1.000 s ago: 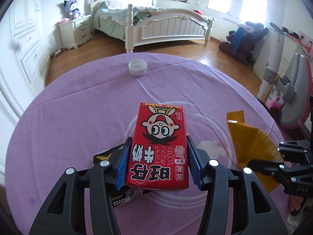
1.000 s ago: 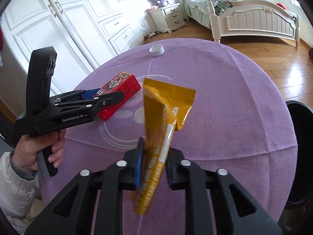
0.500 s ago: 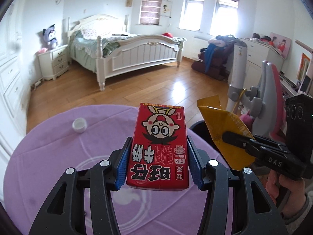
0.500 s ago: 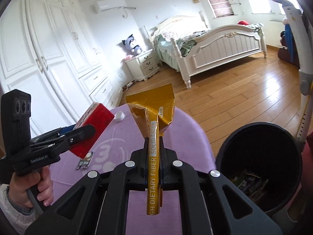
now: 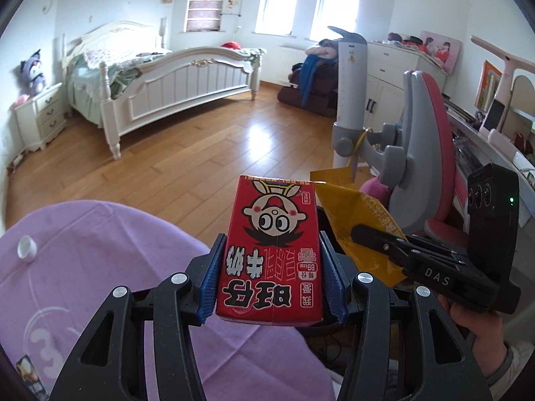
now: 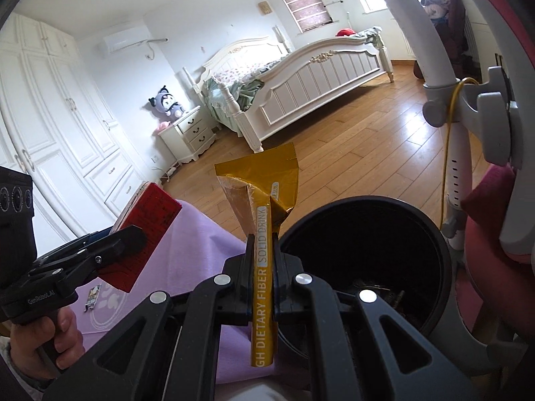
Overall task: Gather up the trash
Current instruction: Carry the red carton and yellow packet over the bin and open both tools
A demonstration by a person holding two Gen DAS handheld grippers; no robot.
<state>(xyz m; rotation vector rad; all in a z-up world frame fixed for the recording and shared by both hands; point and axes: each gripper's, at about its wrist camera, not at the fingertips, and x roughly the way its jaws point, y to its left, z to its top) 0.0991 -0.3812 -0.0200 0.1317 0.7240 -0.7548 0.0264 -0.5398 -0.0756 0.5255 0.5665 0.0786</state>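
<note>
Jaws of the left gripper clamp the sides of a red milk carton, held in the air past the edge of the purple tablecloth; right gripper is pinched tight on a yellow drink sachet, beside the rim of the black trash bin.

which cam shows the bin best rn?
Right wrist. The black bin shows its round rim and dark inside, with some trash at the bottom, just past the yellow sachet that the right gripper clamps. In the left wrist view the bin is nearly all hidden behind the red carton and the sachet.
</note>
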